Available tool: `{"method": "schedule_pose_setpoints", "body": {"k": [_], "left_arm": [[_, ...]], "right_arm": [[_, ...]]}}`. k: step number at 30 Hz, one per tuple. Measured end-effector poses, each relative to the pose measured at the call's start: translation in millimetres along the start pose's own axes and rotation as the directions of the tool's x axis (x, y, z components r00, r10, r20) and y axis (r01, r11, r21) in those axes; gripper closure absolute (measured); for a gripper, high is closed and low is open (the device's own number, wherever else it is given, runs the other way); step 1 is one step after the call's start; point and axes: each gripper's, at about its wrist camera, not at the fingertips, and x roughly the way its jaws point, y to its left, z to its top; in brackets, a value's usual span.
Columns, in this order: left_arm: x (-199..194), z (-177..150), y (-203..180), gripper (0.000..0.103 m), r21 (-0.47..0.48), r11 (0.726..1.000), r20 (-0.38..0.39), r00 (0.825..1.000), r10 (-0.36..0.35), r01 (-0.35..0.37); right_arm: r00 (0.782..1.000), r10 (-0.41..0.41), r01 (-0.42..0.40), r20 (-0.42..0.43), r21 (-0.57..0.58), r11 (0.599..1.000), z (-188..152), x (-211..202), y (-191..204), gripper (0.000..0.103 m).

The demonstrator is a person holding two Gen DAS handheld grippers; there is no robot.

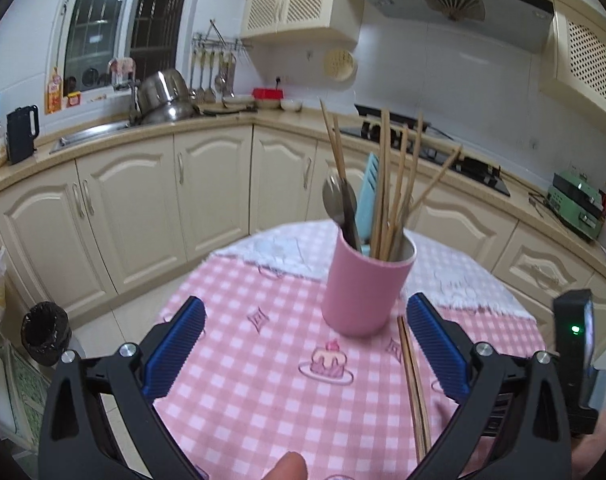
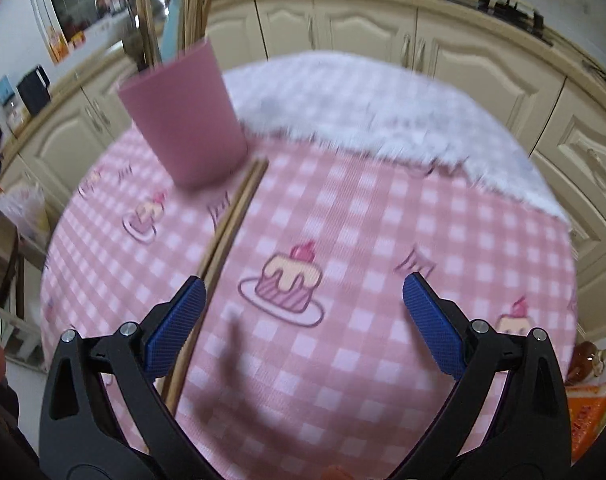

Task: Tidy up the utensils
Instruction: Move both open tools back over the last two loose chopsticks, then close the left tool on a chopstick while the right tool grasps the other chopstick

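Observation:
A pink cup (image 1: pixel 366 288) stands upright on the pink checked tablecloth (image 1: pixel 271 368). It holds several wooden chopsticks, a metal spoon (image 1: pixel 337 200) and a light blue utensil (image 1: pixel 367 192). A loose pair of chopsticks (image 1: pixel 414 380) lies flat on the cloth just right of the cup. My left gripper (image 1: pixel 305 316) is open and empty, a little in front of the cup. In the right wrist view the cup (image 2: pixel 185 120) is at upper left and the loose chopsticks (image 2: pixel 223 240) run from its base past my left finger (image 2: pixel 177 320). My right gripper (image 2: pixel 303 296) is open and empty above the cloth.
The round table's far part is covered by a white fluffy cloth (image 1: pixel 443 276). Cream kitchen cabinets (image 1: pixel 143 208) curve behind it. A black bin (image 1: pixel 46 332) stands on the floor at left. An orange packet (image 2: pixel 587 416) lies beyond the table's right edge.

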Motion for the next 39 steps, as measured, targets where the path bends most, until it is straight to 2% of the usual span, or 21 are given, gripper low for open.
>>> {"method": "schedule_pose_setpoints", "body": {"k": [5, 10, 16, 19, 27, 30, 33, 39], "left_arm": [[7.3, -12.8, 4.8, 0.004, -0.004, 1.000, -0.038, 0.999, 0.000, -0.001], [15.8, -20.9, 9.2, 0.004, -0.016, 1.000, -0.070, 0.998, 0.003, -0.004], [23.8, -24.4, 7.7, 0.004, -0.008, 1.000, -0.088, 0.996, 0.004, -0.005], [28.9, -24.8, 5.2, 0.004, 0.002, 1.000, -0.106, 0.994, 0.007, -0.006], [44.3, -31.4, -9.1, 0.004, 0.038, 0.999, -0.158, 0.987, 0.003, 0.003], [49.6, -32.8, -15.1, 0.004, 0.046, 0.999, -0.176, 0.984, 0.002, 0.007], [55.6, -35.2, -23.4, 0.004, 0.066, 0.998, -0.199, 0.980, -0.006, 0.019], [82.3, -43.2, -52.4, 0.004, 0.097, 0.993, -0.283, 0.958, -0.037, 0.067]], "right_arm": [[0.999, -0.017, 0.015, -0.043, -0.044, 0.999, -4.7, 13.9, 17.9, 0.006], [0.998, -0.045, 0.043, -0.035, -0.069, 0.997, -4.6, 15.6, 25.4, 0.006], [0.991, -0.133, 0.129, -0.027, -0.113, 0.985, -1.0, 16.0, 44.2, 0.006], [0.990, -0.136, 0.132, -0.024, -0.132, 0.982, 0.5, 15.8, 44.7, 0.006], [0.992, -0.113, 0.106, -0.057, -0.116, 0.987, -5.0, 12.9, 30.0, 0.006], [0.989, -0.129, 0.118, -0.067, -0.149, 0.982, -6.7, 18.7, 31.1, 0.006], [0.992, -0.105, 0.092, -0.073, -0.158, 0.983, -10.9, 15.3, 22.3, 0.006], [0.990, -0.121, 0.111, -0.078, -0.118, 0.987, -12.8, 7.4, -13.8, 0.006]]}}
